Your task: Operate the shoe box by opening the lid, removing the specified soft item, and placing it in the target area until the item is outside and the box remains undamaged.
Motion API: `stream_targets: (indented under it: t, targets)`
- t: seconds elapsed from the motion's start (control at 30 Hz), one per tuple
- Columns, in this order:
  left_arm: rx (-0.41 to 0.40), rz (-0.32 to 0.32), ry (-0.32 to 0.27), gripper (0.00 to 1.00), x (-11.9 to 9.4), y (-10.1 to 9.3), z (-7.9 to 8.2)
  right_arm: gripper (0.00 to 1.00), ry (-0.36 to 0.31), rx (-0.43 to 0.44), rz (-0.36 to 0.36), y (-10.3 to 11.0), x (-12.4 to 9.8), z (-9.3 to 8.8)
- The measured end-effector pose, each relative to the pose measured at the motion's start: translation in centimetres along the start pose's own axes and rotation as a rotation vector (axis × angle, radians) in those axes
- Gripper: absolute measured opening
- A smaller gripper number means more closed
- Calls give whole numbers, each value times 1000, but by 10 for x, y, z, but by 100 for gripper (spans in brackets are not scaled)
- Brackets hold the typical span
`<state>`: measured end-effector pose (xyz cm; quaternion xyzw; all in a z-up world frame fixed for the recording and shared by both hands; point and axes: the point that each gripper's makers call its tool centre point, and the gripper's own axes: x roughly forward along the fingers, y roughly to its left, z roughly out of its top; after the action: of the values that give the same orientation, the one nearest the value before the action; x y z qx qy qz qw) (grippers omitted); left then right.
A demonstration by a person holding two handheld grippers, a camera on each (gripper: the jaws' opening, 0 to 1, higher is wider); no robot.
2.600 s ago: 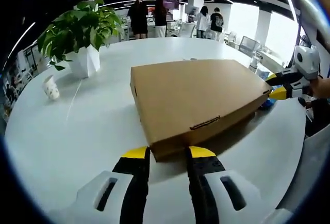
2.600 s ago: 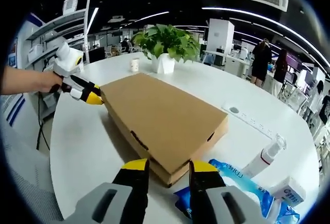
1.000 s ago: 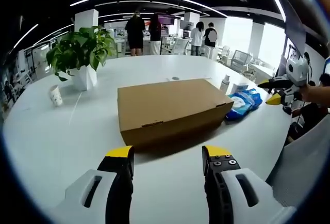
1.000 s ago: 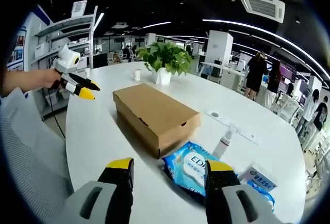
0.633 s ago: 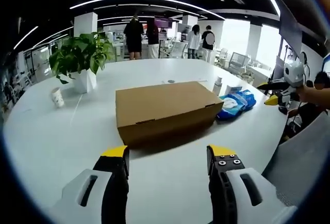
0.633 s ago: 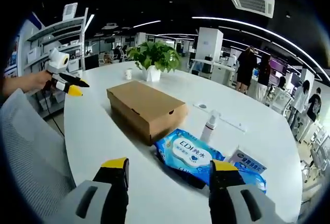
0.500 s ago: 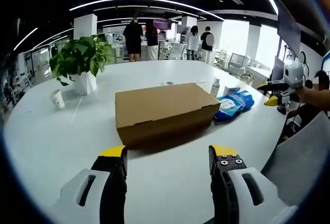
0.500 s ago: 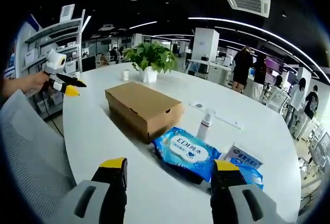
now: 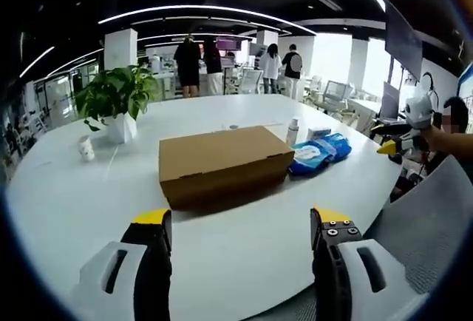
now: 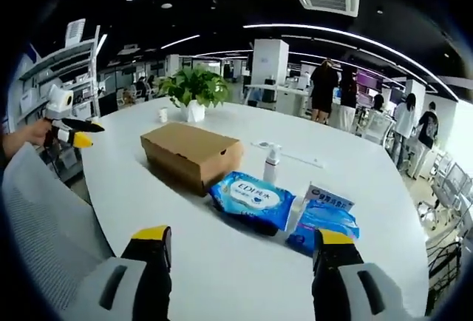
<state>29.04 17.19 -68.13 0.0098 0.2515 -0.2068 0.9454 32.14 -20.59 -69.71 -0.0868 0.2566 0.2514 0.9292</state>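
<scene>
Office space stretches behind a wide white tabletop [image 9: 222,240], with ceiling light strips overhead and several people standing far back. We see the box [image 9: 220,162] lying flat near the middle of the tabletop with its lid down all round, so whatever it holds is hidden from us and we cannot tell where the soft item sits inside. In the right gripper view the box [image 10: 191,154] has a notch in its side wall and looks whole.

Beside the box lies a blue wipes pack [image 10: 248,197], closed, and just past it a second blue pack [image 10: 322,221] with a white label. A pump bottle [image 10: 272,164] stands upright behind the first pack. A plant [image 9: 114,93] in a white pot stands beyond the box, with a small cup [image 9: 86,148] near it.

Our left tool [image 9: 240,221] hangs over the near tabletop edge, jaws spread wide, gripping nothing, well apart from the box. Our right tool [image 10: 244,238] is likewise spread wide and empty, short of the packs. Each tool shows at the edge of the other's view, held in a hand [image 10: 18,137].
</scene>
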Motion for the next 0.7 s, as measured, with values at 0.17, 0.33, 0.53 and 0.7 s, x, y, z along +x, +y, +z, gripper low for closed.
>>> stream_targets:
  t: [0.17, 0.33, 0.53, 0.7]
  targets:
    - [-5, 10, 6, 84, -9, -7, -9, 83, 14, -9, -18, 5, -14, -9]
    - [6, 41, -35, 92, -14, -11, -4, 90, 4, -5, -17, 13, -25, -13]
    - [20, 42, -59, 99, -19, -14, 2, 97, -7, -7, -11, 27, -34, -19]
    - [28, 42, -64, 100, -26, -21, 0, 99, 2, 6, -6, 33, -40, -22]
